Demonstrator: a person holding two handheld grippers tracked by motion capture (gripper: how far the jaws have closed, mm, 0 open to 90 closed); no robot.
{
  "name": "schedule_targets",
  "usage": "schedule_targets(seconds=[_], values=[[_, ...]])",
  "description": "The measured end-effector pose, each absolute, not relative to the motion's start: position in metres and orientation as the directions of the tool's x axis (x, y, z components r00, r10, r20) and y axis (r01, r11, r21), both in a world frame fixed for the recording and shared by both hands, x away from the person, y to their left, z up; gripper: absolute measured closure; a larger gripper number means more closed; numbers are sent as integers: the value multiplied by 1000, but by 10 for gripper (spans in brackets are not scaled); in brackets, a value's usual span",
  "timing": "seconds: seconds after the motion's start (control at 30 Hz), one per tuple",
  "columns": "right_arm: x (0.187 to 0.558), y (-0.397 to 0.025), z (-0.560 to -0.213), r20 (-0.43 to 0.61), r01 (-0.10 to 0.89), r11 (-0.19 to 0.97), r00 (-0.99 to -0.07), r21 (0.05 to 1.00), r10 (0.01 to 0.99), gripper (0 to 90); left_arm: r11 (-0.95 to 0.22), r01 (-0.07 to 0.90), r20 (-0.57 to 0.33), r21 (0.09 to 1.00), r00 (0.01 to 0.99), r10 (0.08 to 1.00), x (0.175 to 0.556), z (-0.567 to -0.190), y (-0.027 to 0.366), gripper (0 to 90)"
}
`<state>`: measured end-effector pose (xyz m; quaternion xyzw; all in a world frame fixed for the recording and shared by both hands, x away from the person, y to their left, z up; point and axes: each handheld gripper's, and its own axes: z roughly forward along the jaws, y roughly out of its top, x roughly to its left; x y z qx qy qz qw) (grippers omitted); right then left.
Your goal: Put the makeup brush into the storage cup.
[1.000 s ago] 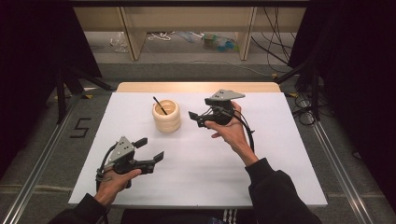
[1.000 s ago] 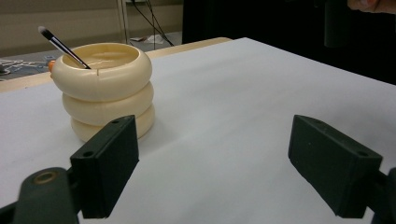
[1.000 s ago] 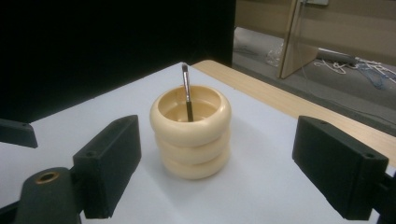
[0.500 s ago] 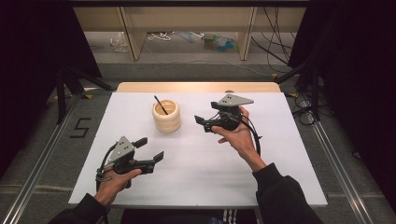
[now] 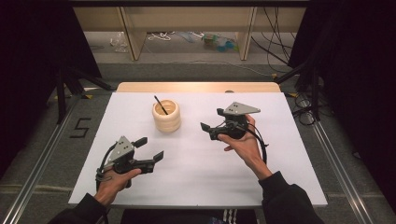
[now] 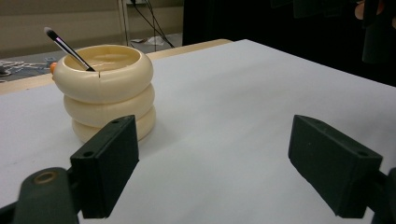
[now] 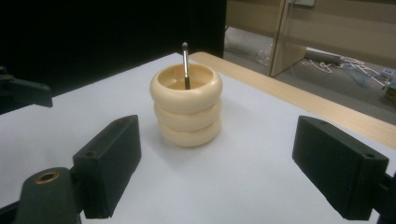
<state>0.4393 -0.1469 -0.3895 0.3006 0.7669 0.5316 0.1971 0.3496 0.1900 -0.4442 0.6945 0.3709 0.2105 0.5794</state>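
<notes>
Right gripper held above the white table, right of centre, jaws spread wide and gripping nothing, aimed left toward the cream ribbed cup. Left gripper low over the near left part of the table, likewise released and empty, pointing right and slightly far, well apart from the cup. Cup upright toward the far side, a little left of centre, with a thin dark brush standing tilted inside, handle resting on the rim and tip leaning far-left. From the right gripper view, cup framed between the open jaws but clearly beyond them, brush poking above the rim. From the left gripper view, cup off to the left beyond the left jaw, brush slanting out over the edge. Judged from this: brush seated in the cup, both tools clear of it, so either the placing already finished or a pick-up not yet begun; cannot tell which. Nothing else on the table left to handle, as far as visible.
</notes>
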Motion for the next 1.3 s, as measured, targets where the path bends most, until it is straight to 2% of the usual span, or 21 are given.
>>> schedule_targets(seconds=[0.03,0.3,0.6,0.63,1.3], values=[[437,-148,-390,21,260,258,-741,930,671,162,-122,266,-86,956,653,752,350,-443,195,157],[427,-157,-392,15,240,235,-728,942,685,164,-120,265,-87,957,654,752,350,-443,195,157],[421,-163,-400,29,251,222,-722,942,691,166,-121,262,-85,957,655,751,350,-443,195,157],[420,-164,-401,54,276,218,-724,936,687,166,-120,264,-86,957,655,751,350,-443,195,157],[408,-179,-407,73,273,183,-717,945,693,172,-106,276,-103,955,647,755,349,-443,194,157]])
